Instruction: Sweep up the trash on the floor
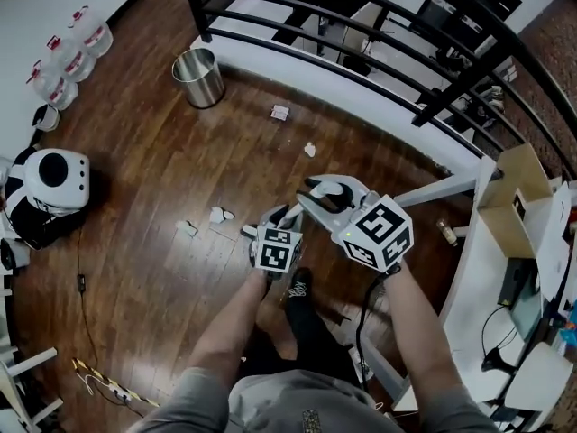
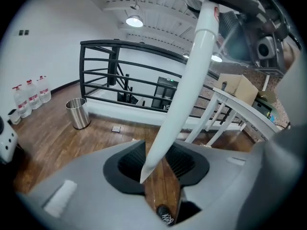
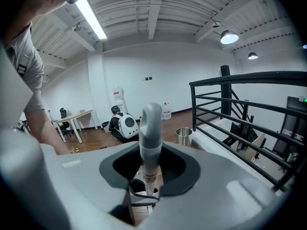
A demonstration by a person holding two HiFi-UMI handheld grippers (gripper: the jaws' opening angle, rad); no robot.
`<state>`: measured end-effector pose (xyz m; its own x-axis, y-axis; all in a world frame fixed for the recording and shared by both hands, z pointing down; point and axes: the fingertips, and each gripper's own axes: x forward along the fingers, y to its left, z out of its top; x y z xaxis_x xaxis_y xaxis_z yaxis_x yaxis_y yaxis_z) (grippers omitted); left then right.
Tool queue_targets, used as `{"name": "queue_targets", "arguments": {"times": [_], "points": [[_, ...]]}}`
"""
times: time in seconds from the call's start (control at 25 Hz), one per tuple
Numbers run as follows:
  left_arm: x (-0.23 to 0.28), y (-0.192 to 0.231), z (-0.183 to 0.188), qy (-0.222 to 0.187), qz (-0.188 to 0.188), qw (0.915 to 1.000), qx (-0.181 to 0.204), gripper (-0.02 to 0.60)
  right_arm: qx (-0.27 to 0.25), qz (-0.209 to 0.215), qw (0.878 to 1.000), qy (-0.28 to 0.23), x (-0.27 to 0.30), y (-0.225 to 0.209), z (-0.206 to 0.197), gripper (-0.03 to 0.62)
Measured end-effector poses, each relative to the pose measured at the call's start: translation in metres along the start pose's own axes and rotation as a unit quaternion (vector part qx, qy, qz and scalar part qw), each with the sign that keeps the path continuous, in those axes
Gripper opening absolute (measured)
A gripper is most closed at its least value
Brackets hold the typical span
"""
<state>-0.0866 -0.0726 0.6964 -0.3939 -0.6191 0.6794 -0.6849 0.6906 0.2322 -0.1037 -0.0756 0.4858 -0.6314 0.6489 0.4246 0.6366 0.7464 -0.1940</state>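
Head view puts both grippers close in front of the person, well back from the steel bin [image 1: 199, 77]. The right gripper [image 1: 315, 190] is closed partway, clamped round the top of a long grey-white handle [image 1: 334, 186]. The left gripper [image 1: 276, 216], just on the bin's side of it, stands wide. The handle runs down between its jaws and leans on one pad, and floor shows between the handle and the other pad, so this looks like a loose cradle, not a clamp. The tool's working end is hidden under the hands.

Trash lies on the wooden floor [image 1: 153, 179] between the person and the bin. Two paper scraps [image 1: 221, 215] [image 1: 187, 228] are farthest from the bin, a white bit [image 1: 309, 150] is about halfway, and a small wrapper [image 1: 280, 112] is near the bin, on its railing side.

The step in hand seems to be bringing the tool to the litter. To do it well, firm up the lower grip before any stroke, or the handle may swivel. Start behind the scraps farthest from the bin and draw them bin-ward with short, low strokes, gathering the others on the way.
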Motion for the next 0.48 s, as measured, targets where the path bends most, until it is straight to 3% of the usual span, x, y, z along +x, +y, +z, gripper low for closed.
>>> {"name": "queue_targets", "arguments": {"times": [0.24,0.48], "points": [[0.03,0.0,0.03,0.012,0.007,0.9997,0.019,0.132,0.005,0.011,1.0,-0.01,-0.006,-0.041,0.006,0.091],[0.013,0.013,0.05,0.005,0.012,0.9994,0.033,0.123,0.002,0.047,0.998,-0.042,0.002,-0.033,0.038,0.091]]}}
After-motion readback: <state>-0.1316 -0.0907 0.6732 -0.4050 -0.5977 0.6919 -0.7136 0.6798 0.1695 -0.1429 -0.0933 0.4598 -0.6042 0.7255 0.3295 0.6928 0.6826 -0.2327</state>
